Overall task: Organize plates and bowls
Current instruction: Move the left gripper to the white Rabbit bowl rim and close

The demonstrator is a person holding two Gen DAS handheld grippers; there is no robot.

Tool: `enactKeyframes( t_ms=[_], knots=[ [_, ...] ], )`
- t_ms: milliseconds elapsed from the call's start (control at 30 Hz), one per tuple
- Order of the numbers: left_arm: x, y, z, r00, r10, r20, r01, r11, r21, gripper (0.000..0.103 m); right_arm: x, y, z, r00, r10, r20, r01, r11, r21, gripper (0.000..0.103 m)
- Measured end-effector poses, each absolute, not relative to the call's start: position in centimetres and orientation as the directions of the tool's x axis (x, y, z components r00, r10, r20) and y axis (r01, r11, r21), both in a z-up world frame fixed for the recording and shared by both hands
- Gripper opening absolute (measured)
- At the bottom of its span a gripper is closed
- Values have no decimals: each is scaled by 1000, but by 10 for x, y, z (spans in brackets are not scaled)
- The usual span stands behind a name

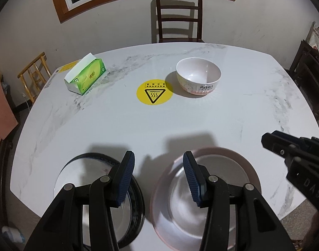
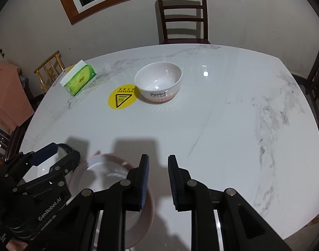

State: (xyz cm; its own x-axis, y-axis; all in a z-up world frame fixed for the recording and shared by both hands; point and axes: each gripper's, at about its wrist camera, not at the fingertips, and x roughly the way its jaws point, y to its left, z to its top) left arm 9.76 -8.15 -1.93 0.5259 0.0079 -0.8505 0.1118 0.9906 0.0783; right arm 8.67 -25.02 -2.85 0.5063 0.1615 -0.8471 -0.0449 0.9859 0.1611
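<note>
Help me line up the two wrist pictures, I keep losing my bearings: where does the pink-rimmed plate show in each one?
Left wrist view: the pink-rimmed plate lies bottom right of centre, under the left gripper's right-hand finger.
Right wrist view: the same plate lies bottom left, under the right gripper's left-hand finger.
Shared landmark: the yellow warning sticker beside the bowl.

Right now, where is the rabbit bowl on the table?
In both wrist views the bowl stands upright past the middle of the table, just right of the yellow sticker, in front of the chair.
</note>
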Motion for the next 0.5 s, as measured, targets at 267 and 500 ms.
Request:
enactKeyframes(
  t_ms=[267,500],
  knots=[
    [132,-82,-26,509,36,-860,116,987,110,46,131,-262,-34,483,160,-861,-49,987,156,20],
    [173,-83,-32,492,53,-869,118,985,127,46,174,-266,-39,461,178,-870,-63,984,168,20]
  ],
)
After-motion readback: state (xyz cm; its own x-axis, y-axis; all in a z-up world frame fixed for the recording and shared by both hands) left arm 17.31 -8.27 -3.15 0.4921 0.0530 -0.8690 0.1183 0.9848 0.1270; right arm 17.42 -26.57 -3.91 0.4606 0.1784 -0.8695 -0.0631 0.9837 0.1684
